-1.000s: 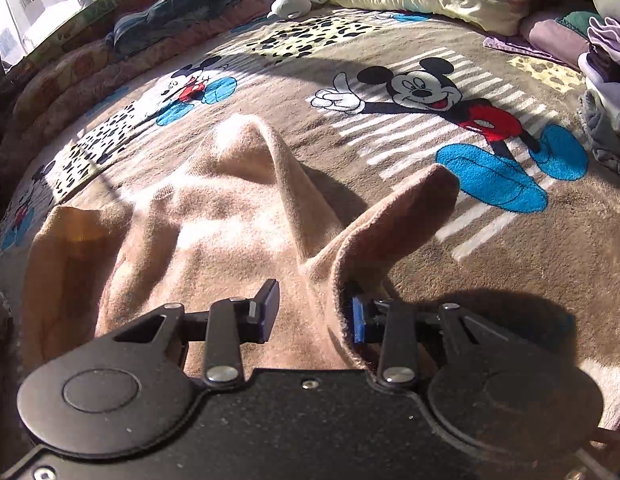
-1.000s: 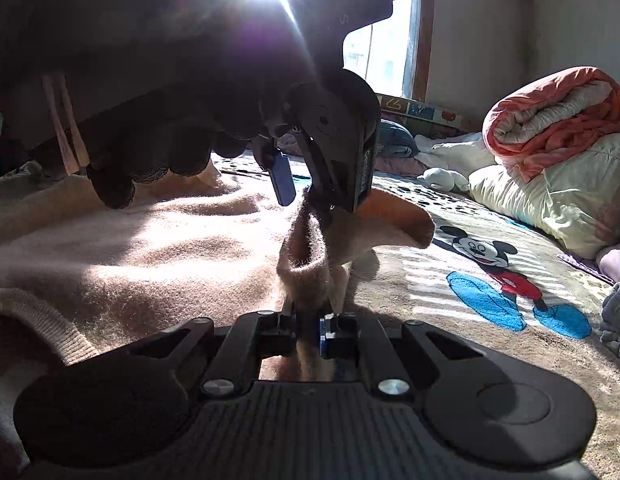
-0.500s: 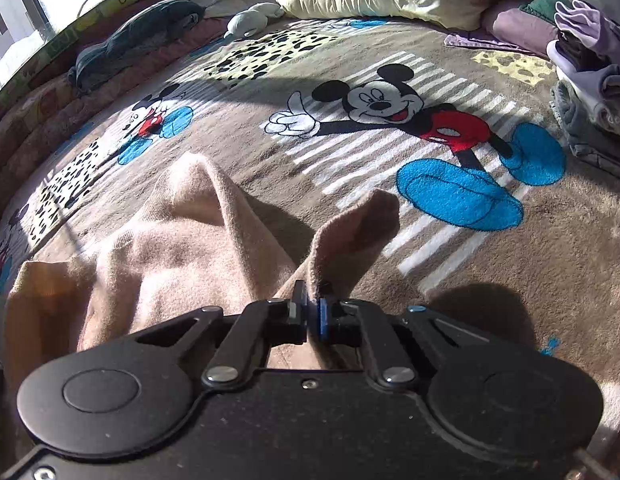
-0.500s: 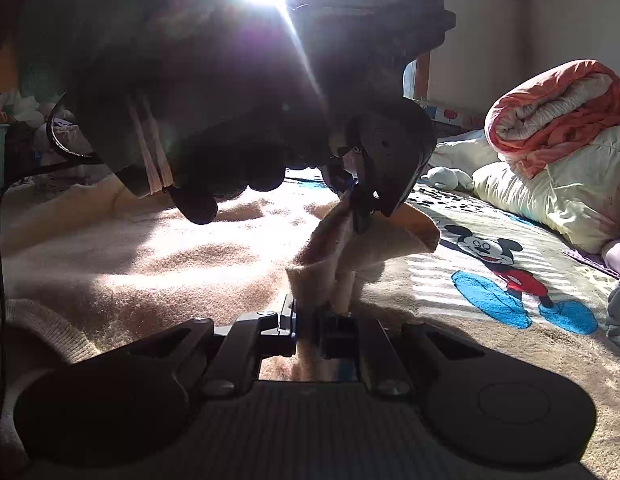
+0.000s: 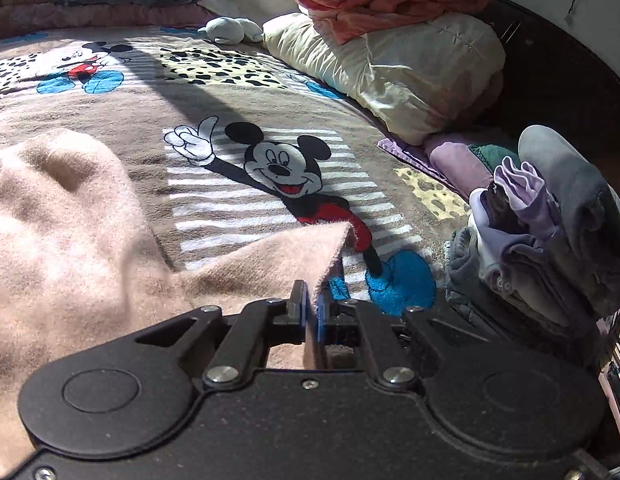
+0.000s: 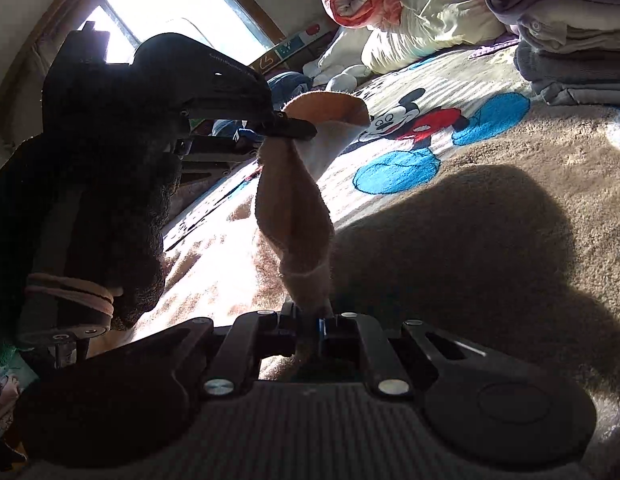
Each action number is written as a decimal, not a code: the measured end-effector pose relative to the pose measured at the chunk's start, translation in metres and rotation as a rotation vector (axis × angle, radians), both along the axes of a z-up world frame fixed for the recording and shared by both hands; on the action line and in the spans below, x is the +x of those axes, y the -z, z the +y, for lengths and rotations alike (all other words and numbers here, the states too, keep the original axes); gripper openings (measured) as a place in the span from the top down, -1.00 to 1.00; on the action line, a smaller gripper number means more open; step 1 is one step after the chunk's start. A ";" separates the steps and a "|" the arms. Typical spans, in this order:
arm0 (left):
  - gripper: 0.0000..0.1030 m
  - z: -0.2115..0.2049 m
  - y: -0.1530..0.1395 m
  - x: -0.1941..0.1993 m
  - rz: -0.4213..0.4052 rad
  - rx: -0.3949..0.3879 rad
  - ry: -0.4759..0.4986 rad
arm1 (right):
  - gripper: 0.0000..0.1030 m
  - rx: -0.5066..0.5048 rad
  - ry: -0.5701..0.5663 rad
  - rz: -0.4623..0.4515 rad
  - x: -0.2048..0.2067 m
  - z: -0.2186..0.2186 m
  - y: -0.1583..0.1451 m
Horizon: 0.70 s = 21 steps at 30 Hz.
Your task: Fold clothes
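Sweater was still only at the start of folding when you looked along the left gripper: its jaws were clamped on a thin flap of the fuzzy tan knit, pulled up into a point, while most of the garment lay rumpled on the plush cartoon blanket. A stack of folded clothes stood to the right, so earlier pieces seemed done. No fold had been laid yet, as far as you could judge

From the right gripper, you had its jaws pinched on the same soft knit, a twisted strip rising to the other gripper, lifted off the blanket. Glare hid the rest of the sweater
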<state>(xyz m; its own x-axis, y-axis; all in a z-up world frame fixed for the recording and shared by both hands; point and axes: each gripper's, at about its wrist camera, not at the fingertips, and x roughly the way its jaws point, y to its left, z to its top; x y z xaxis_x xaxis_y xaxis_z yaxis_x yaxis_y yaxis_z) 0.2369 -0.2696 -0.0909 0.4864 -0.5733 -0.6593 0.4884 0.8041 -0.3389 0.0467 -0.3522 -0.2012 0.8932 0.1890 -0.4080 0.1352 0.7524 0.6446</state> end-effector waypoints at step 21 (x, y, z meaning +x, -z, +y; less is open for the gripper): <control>0.35 0.047 0.060 -0.063 -0.170 0.253 0.138 | 0.83 0.155 0.105 0.026 -0.005 -0.032 0.023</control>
